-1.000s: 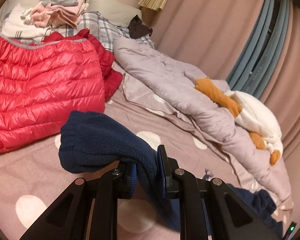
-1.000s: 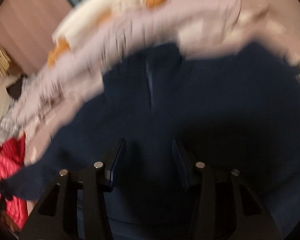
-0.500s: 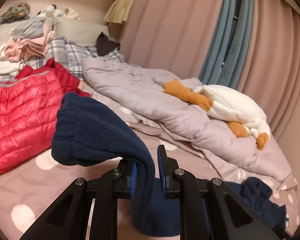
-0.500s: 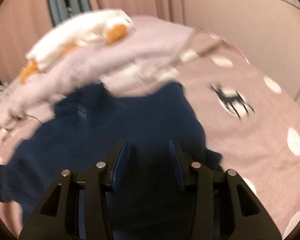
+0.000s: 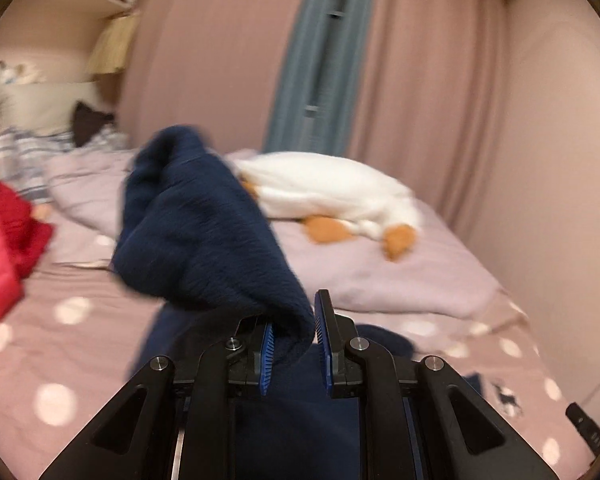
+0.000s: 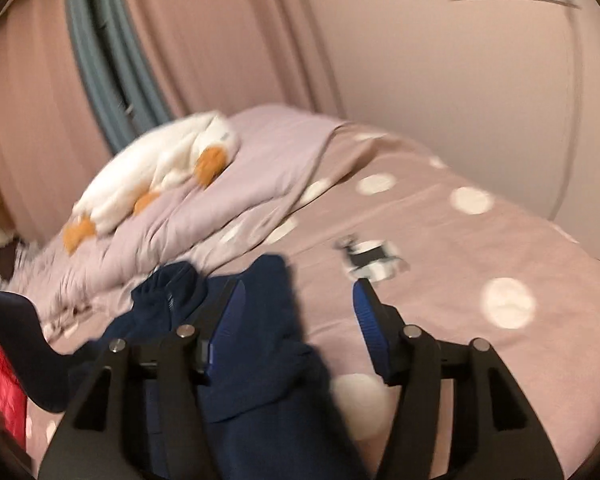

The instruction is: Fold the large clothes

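Note:
A navy fleece garment (image 5: pixel 204 232) hangs from my left gripper (image 5: pixel 294 342), which is shut on a fold of it and holds it lifted above the bed; its free end flops forward and up. The rest of the fleece (image 6: pixel 260 360) lies on the pink dotted bedsheet (image 6: pixel 480 264) in the right wrist view. My right gripper (image 6: pixel 296 316) is open and empty, above the fleece's right edge, its left finger over the cloth and its right finger over bare sheet.
A lilac duvet (image 5: pixel 380 276) with a white and orange plush toy (image 5: pixel 332 192) lies at the far side. A red puffer jacket (image 5: pixel 0 264) is at the left. Curtains (image 5: pixel 320 60) and a wall (image 6: pixel 460 80) stand behind the bed.
My left gripper has lifted the fleece higher and swung right. My right gripper has pulled back and risen off the fleece, jaws wider, view turned toward the wall.

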The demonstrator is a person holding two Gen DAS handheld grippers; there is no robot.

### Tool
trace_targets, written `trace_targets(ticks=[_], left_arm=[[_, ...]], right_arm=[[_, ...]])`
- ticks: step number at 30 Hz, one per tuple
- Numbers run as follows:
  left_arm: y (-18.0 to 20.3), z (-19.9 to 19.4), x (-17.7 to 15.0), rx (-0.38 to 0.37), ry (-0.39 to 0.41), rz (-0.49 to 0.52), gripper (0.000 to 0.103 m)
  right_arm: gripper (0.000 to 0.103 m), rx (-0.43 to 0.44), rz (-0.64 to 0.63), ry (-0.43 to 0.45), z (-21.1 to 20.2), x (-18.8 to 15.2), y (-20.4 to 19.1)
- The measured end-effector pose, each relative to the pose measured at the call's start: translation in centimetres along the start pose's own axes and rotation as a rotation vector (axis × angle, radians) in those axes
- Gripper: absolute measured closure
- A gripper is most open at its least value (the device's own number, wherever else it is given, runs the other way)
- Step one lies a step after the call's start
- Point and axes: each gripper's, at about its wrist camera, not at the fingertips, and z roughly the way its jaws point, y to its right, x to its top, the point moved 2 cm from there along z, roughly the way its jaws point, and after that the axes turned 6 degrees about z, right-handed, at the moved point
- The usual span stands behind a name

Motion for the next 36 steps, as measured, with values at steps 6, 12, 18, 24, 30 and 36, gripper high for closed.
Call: trace_targets(ticks=[6, 12, 18, 24, 30, 36], left_arm=[[4.8, 1.2, -3.7, -0.019, -0.12, 0.011, 0.039], [5.5, -1.8, -3.8, -0.047, -0.031, 0.042, 0.014], [2.3, -2.2, -2.7, 0.123, 0.011, -0.012, 0.012], [-4.9, -2.2, -2.5, 0.258, -0.022, -0.11, 0.012], [-10.8, -3.2, -3.1, 0.332, -0.05, -0.203, 0.012], [-13.6, -2.9, -3.5, 0.388, -0.063, -0.223, 0.012]], right_arm=[[0.046, -0.108, 0.025, 0.009, -0.8, 0.5, 3.2], [0.044, -0.112, 0.037, -0.018, -0.9, 0.0, 2.9], [0.041, -0.023, -0.027, -0.078, -0.3, -1.7, -1.3], [0.015, 0.252, -0.006, -0.226, 2.8, -3.5, -9.5], [0.037, 0.269, -0.031, -0.562, 14.5, -9.8, -17.7], [0.074, 0.264, -0.029, -0.594, 15.3, -12.0, -16.0]])
